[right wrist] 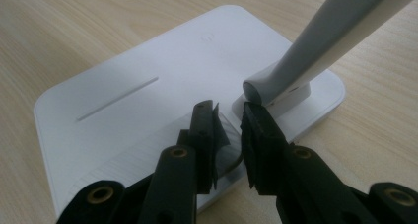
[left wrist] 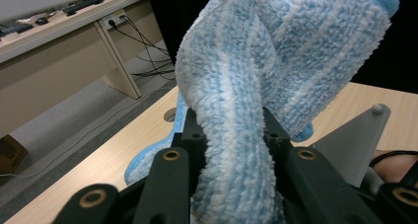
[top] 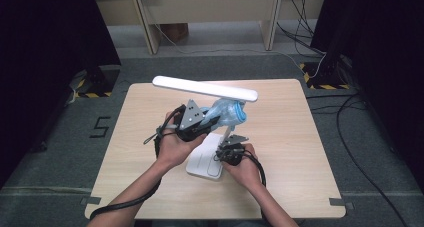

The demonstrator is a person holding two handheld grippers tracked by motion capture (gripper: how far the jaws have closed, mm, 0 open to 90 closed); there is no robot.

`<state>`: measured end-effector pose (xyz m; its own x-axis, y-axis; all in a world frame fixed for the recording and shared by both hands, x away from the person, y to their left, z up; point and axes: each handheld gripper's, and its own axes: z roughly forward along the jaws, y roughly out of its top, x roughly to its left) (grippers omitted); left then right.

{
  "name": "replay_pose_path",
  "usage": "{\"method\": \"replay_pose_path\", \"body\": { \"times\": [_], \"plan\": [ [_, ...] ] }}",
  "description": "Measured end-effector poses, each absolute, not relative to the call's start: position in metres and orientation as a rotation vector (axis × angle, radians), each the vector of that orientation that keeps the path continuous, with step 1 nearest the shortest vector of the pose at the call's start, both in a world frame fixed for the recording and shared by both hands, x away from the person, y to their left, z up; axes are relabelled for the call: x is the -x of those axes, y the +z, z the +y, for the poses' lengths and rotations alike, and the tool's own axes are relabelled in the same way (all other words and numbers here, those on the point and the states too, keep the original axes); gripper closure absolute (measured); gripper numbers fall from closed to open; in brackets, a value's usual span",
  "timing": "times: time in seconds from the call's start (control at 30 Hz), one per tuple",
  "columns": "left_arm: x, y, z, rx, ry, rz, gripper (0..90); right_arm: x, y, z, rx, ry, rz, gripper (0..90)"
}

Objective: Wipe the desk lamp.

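A white desk lamp stands mid-table, its long head (top: 205,88) level above its flat base (top: 202,162). My left gripper (top: 211,118) is raised just under the head and is shut on a fluffy blue-and-white cloth (top: 227,112). In the left gripper view the cloth (left wrist: 256,86) bulges up between the jaws of my left gripper (left wrist: 229,132). My right gripper (top: 233,141) sits low at the base's right side. In the right gripper view my right gripper (right wrist: 228,108) hovers over the base (right wrist: 148,71) at the foot of the grey stem (right wrist: 315,41), jaws a narrow gap apart, nothing clamped.
The wooden table (top: 285,137) has bare room on both sides of the lamp. Behind it stand pale desk legs (top: 147,22). Cables (top: 350,112) run over the floor at the right, and dark screens flank the area.
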<state>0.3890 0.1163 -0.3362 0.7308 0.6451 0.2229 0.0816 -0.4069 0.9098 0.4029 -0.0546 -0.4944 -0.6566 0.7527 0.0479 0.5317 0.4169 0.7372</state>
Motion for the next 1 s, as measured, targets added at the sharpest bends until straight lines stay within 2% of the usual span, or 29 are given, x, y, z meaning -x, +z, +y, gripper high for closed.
{"method": "replay_pose_path", "body": {
  "times": [0.3,1.0],
  "plan": [
    [-0.390,-0.342,0.113,-1.934,0.736,0.558,71.2,-0.403,-0.495,-0.055,-1.112,1.087,2.382,75.7],
    [-0.395,-0.359,0.109,-1.984,0.742,0.558,71.3,-0.403,-0.495,-0.055,-1.114,1.095,2.384,75.7]
  ]
}}
